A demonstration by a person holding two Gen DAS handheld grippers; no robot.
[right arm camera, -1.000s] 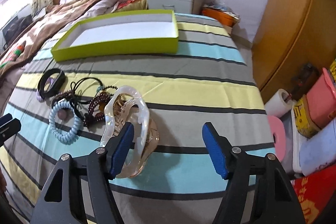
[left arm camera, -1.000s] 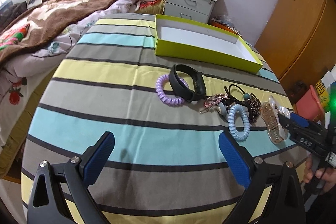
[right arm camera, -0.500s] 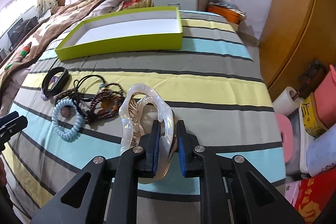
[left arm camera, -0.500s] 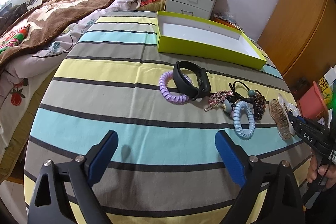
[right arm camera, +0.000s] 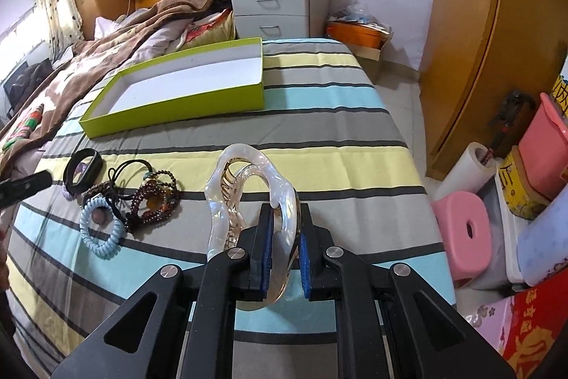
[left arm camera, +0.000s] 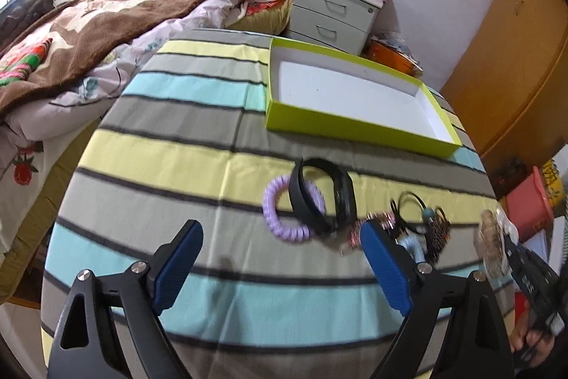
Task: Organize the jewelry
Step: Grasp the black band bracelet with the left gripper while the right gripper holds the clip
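Note:
My right gripper (right arm camera: 284,247) is shut on a clear, pearly hair claw clip (right arm camera: 248,187) and holds it lifted above the striped cloth; the clip also shows at the right edge of the left wrist view (left arm camera: 491,244). My left gripper (left arm camera: 280,269) is open and empty, low over the cloth in front of the pile. The pile holds a black wristband (left arm camera: 321,198), a purple coil hair tie (left arm camera: 284,222), a light blue coil tie (right arm camera: 99,229), a brown bead bracelet (right arm camera: 156,201) and black cords. The green box (left arm camera: 355,126) with a white inside is empty, beyond the pile.
The striped table (left arm camera: 170,166) stands beside a bed with a brown blanket (left arm camera: 106,23). A grey nightstand (right arm camera: 280,9) is behind the box. A pink stool (right arm camera: 465,229), a paper roll and bins stand on the floor to the right.
My right gripper closed on the hair claw clip and has lifted it off the cloth. My left gripper moved a little forward toward the pile, still open.

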